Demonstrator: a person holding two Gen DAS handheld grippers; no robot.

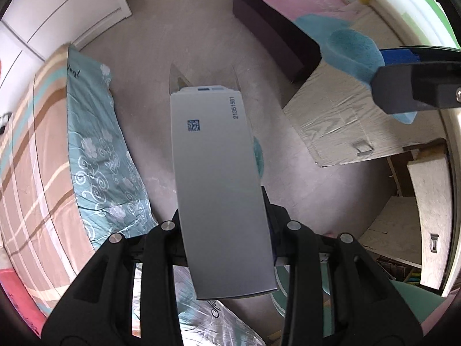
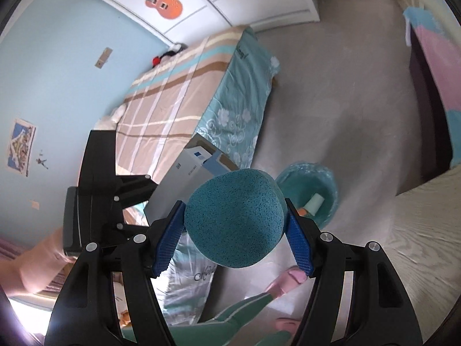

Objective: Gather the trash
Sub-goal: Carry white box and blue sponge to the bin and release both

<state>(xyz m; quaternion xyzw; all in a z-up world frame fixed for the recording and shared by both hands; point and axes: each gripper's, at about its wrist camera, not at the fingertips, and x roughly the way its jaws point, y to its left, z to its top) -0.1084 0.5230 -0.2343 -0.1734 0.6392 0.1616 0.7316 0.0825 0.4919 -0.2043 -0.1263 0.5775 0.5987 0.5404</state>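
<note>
Bedroom floor (image 2: 340, 109) runs between the bed (image 2: 178, 95) and the table (image 2: 426, 230); the teal bin (image 2: 322, 184) stands on it near the bed's foot corner; your left gripper (image 1: 227, 230) clamps the grey carton (image 1: 216, 173), your right gripper (image 2: 234, 236) squeezes the teal foam ball (image 2: 234, 222); bring each over the bin's mouth, lower it, then open the jaws.

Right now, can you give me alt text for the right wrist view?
The right tongs grip a round teal foam ball above a grey floor. Beyond it sits a teal plastic bin; the left tongs hold a grey cardboard box.
</note>
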